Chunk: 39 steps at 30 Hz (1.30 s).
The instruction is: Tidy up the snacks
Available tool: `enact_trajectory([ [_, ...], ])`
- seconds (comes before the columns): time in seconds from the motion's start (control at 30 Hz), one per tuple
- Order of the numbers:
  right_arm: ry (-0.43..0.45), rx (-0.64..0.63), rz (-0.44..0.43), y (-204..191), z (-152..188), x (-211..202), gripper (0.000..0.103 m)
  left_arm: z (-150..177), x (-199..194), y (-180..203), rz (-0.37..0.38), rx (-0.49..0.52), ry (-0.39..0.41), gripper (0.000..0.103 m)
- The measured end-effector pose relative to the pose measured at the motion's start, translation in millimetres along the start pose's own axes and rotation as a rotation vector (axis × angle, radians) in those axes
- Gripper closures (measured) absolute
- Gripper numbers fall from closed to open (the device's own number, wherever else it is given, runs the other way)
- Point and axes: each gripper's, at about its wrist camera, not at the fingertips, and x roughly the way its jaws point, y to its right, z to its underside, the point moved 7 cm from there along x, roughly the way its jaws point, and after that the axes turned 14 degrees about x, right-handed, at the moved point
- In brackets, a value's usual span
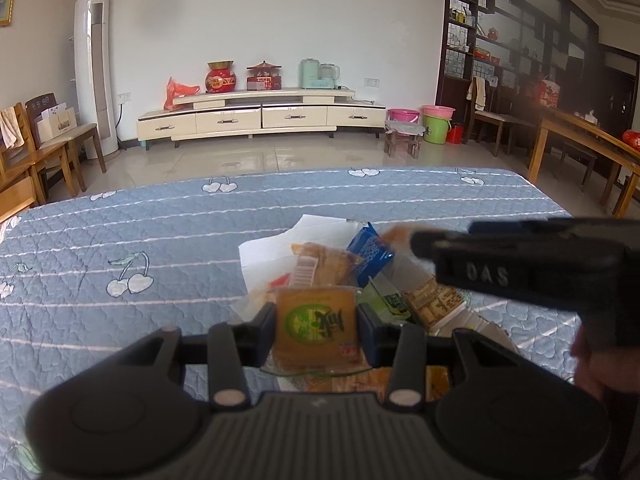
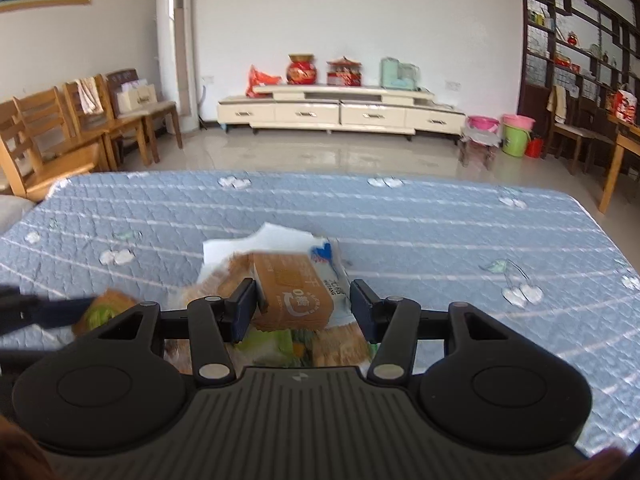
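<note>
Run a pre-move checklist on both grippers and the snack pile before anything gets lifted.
1. Left gripper grips the orange packet: ok, a pad sits against each side.
2. Right gripper has a grip on the brown packet: not ok, one pad is at its edge and the other stands clear, so the jaws are open.
3. Brown packet free of its neighbours: not ok, it lies on the blue and white packet.
4. White bag under the pile lies flat: cannot tell, snacks cover most of it.
5. Grippers clear of each other: ok, apart in both views.
</note>
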Motion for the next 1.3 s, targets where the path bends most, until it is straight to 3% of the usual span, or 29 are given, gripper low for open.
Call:
enact_trajectory([
  [0.03, 0.008, -0.003, -0.015, -2, -1, 0, 0.035, 0, -1, 0, 0.002, 0.0, 0.0, 0.061],
  [0.1, 0.024, -0.009, -0.013, -2, -3, -5, 0.019, 1, -2, 1, 0.009, 0.0, 0.001, 0.061],
  [0.4, 0.128, 0.001, 0.037, 17, -11, -70, 0.015, -1, -11, 31, 0.089, 0.032, 0.013, 0.061],
  [0.57, 0.124, -0.007, 0.096, 30, 3, -97, 0.014, 2, -4, 56, 0.153, 0.054, 0.008, 0.06],
  [0.6, 0.118, -0.012, 0.104, 31, 6, -100, 0.014, 3, -4, 59, 0.159, 0.058, 0.007, 0.057],
  [0.63, 0.114, -0.015, 0.109, 31, 9, -103, 0.014, 4, -6, 61, 0.154, 0.062, 0.004, 0.041],
  [0.67, 0.111, -0.018, 0.112, 31, 11, -106, 0.014, 4, -8, 61, 0.143, 0.066, 0.006, 0.025],
  [0.83, 0.101, -0.036, 0.112, 23, 15, -115, 0.003, 3, -27, 43, 0.033, 0.037, 0.004, 0.001],
  [0.97, 0.087, -0.053, 0.103, 21, 15, -121, 0.0, 9, -46, 22, -0.098, -0.032, -0.025, 0.001],
  [1.1, 0.063, -0.064, 0.102, 24, 23, -128, 0.0, 26, -61, 14, -0.173, -0.072, -0.056, 0.001],
  [1.3, 0.003, -0.055, 0.108, 29, 43, -128, 0.0, 50, -69, 18, -0.189, -0.085, -0.099, 0.001],
])
